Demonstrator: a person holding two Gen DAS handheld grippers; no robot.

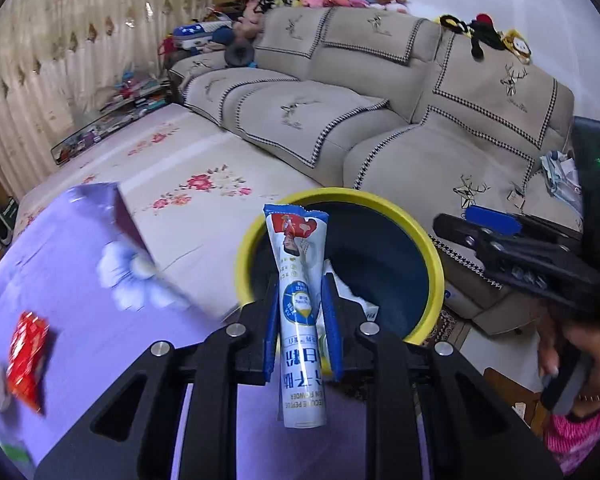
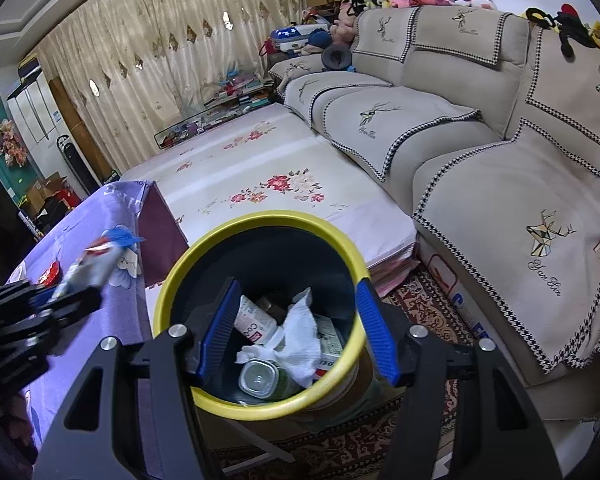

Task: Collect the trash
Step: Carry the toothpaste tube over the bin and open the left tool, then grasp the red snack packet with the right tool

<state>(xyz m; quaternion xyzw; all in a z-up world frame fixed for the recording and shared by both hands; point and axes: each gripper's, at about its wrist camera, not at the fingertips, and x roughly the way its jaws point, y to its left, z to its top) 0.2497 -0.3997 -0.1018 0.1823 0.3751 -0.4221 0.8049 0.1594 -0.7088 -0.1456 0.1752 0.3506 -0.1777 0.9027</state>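
My left gripper (image 1: 300, 292) is shut on a long white and blue powder sachet (image 1: 298, 280), held upright just short of the yellow-rimmed dark bin (image 1: 428, 248). In the right wrist view the left gripper (image 2: 66, 292) and its sachet (image 2: 96, 260) sit over the purple table at the left. My right gripper (image 2: 294, 312) is open and empty right above the bin (image 2: 180, 272), which holds a crumpled white tissue (image 2: 300, 332), a bottle (image 2: 256, 320) and a jar (image 2: 260, 378). A red wrapper (image 1: 26, 356) lies on the purple tablecloth (image 1: 80, 280).
A beige sofa (image 2: 480, 140) runs along the right. A flowered white mat (image 2: 260, 168) covers the low platform behind the bin. A patterned rug (image 2: 420, 304) lies under the bin. Curtains and clutter fill the back. The right gripper shows at the right in the left wrist view (image 1: 520, 248).
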